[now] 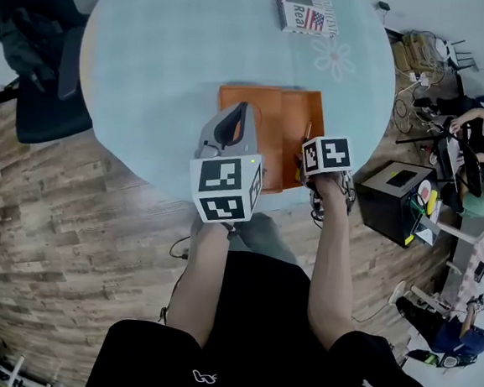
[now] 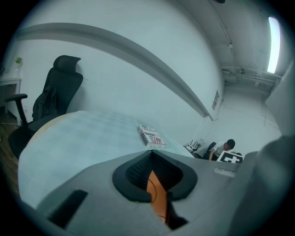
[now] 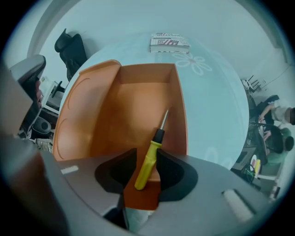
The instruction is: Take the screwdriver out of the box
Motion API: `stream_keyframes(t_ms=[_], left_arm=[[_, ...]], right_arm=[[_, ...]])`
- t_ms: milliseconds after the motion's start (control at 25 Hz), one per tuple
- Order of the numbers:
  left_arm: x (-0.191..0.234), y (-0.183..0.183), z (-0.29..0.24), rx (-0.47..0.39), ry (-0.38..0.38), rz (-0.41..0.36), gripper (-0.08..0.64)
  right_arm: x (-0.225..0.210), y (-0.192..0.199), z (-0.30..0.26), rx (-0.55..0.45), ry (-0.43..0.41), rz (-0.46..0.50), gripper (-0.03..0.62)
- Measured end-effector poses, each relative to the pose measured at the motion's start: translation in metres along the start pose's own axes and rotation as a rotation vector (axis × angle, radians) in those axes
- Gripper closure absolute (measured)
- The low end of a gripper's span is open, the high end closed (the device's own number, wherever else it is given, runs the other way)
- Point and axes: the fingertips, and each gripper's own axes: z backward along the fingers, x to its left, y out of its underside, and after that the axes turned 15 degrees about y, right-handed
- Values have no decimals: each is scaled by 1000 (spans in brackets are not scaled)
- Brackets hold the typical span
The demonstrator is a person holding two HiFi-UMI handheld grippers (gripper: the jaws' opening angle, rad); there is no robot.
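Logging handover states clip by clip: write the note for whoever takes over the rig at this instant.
The left gripper is shut on the edge of the lid, which stands open.
The right gripper has its jaws apart on either side of the handle of the screwdriver. A gap shows beside the handle, so it looks unclamped.
The screwdriver lies inside the orange box along its right wall, tip pointing away. The box sits on the round table, near the person.
Done: lid open, right gripper lined up.
Left: close on the handle and lift the screwdriver out.
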Motion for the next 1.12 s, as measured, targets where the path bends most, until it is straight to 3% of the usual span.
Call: stream_keyframes(t_ms=[160, 320, 640, 880, 1120], left_arm=[[0, -4, -1, -5, 7, 1, 557], [-2, -7, 0, -10, 20, -3, 557], [-3, -7, 11, -6, 27, -16, 557], [-23, -20, 12, -14, 58, -79, 557], [-59, -56, 11, -40, 114, -212, 557]], right_arm=[[-4, 0, -4, 28, 76, 5, 474], [-2, 5, -10, 58, 137, 3, 460], [0, 5, -9, -14, 72, -98, 494], [10, -27, 38, -304, -127, -177, 505], [-1, -70, 135, -745, -388, -289, 505]])
